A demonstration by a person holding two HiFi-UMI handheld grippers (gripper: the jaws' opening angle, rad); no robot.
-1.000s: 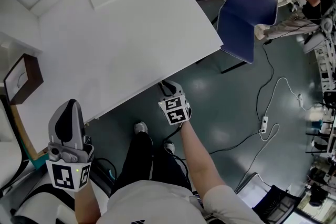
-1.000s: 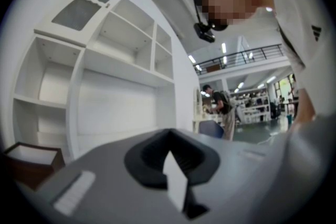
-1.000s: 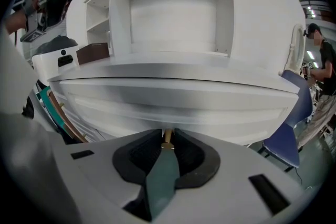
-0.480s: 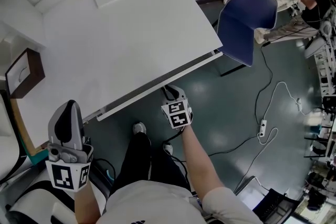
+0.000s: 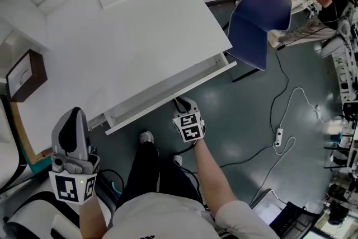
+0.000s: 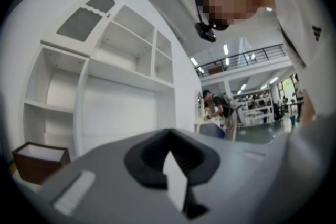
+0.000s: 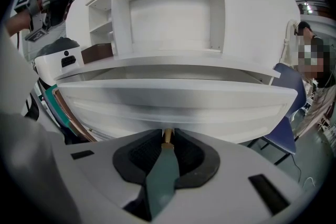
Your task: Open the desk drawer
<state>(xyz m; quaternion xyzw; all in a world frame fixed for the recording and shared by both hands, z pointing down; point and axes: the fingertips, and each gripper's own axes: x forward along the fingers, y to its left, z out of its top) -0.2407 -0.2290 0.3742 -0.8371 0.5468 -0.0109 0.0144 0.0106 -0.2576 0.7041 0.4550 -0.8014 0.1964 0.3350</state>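
My right tool (image 7: 167, 140) pinches the small brass knob (image 7: 167, 135) of the white shallow drawer (image 5: 168, 99), which sits part-way out from under the white bench (image 5: 123, 47) (not far, I judge), so more pulling is left; my left tool (image 6: 173, 178) is pressed together, empty, held aside

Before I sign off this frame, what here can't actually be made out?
- Inside of the drawer: in the head view the desktop overhangs it; in the right gripper view its own front blocks it.
- Knob: in the head view, hidden under the right gripper.
- Brown box contents: too small, head view.
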